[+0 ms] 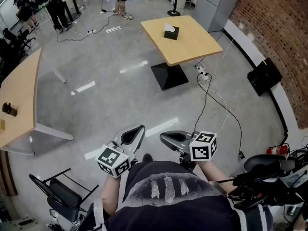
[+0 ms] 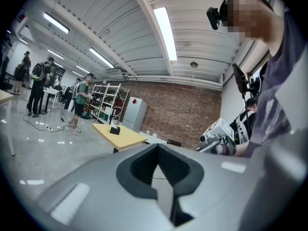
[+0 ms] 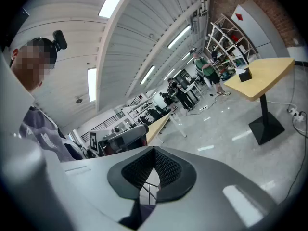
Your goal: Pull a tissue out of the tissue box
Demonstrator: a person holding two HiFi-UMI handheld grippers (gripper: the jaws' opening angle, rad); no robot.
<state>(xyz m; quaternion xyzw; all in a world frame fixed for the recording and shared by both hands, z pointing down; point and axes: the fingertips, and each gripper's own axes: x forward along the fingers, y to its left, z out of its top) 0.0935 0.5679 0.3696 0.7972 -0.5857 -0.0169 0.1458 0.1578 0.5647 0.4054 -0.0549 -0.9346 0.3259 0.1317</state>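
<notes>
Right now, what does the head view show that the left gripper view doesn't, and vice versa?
Head view only: the black chair at lower left and the fire extinguisher on the floor. Left gripper view only: the ceiling lights and the head-mounted camera. Both: the tissue box on the wooden table, far from the person, and the right gripper.

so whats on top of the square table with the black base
A black tissue box with a white tissue sticking up from its top. How many tissues remain inside is hidden by the box.
</notes>
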